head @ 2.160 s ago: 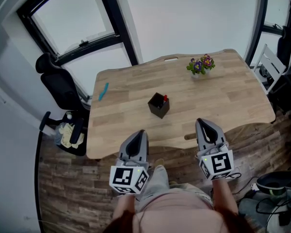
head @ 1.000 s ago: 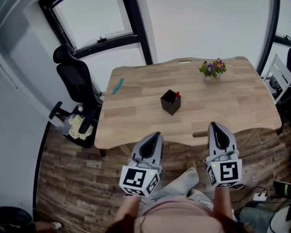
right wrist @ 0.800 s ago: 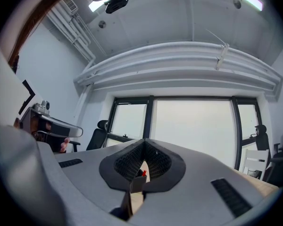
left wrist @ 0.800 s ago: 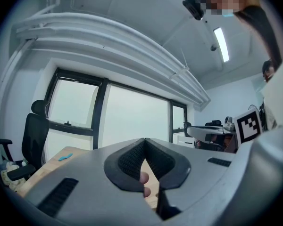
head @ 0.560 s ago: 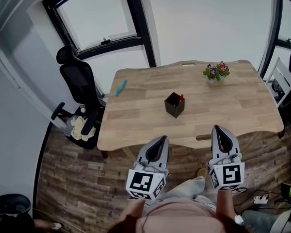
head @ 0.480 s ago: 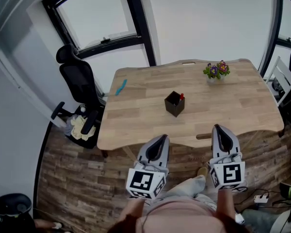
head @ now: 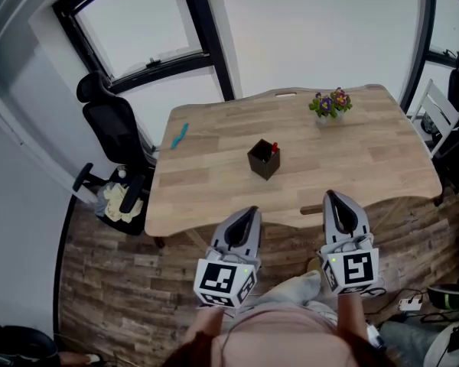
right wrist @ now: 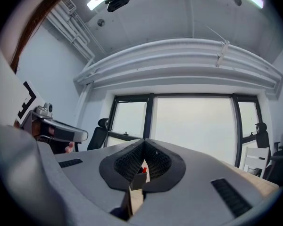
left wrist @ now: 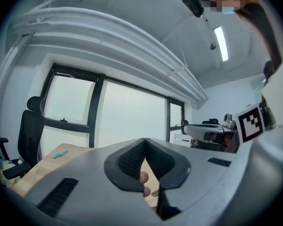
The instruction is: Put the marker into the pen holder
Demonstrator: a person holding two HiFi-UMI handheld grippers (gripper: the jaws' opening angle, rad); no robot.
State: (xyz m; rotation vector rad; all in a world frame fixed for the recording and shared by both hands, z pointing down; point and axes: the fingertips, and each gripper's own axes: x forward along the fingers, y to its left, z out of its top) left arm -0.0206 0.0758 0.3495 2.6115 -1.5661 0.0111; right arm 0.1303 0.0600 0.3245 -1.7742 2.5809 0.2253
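A black pen holder (head: 262,160) stands mid-table with a red marker (head: 275,147) upright in it. A blue marker (head: 180,135) lies near the table's far left edge; in the left gripper view the blue marker (left wrist: 61,153) shows at the left. My left gripper (head: 247,215) and right gripper (head: 333,199) hang side by side just short of the table's near edge, both shut and holding nothing. In the right gripper view the pen holder (right wrist: 138,181) and the red marker (right wrist: 144,170) show beyond the shut right gripper (right wrist: 144,144). The left gripper (left wrist: 144,142) has its jaws pressed together.
The wooden table (head: 367,159) carries a small flower pot (head: 329,104) at the far right. A black office chair (head: 111,132) stands off the left end, a white chair (head: 434,102) off the right. Cables and gear (head: 432,300) lie on the floor at the lower right.
The head view has swung, so the table and holder sit a little further left in the picture. Both grippers stay shut and close to the body.
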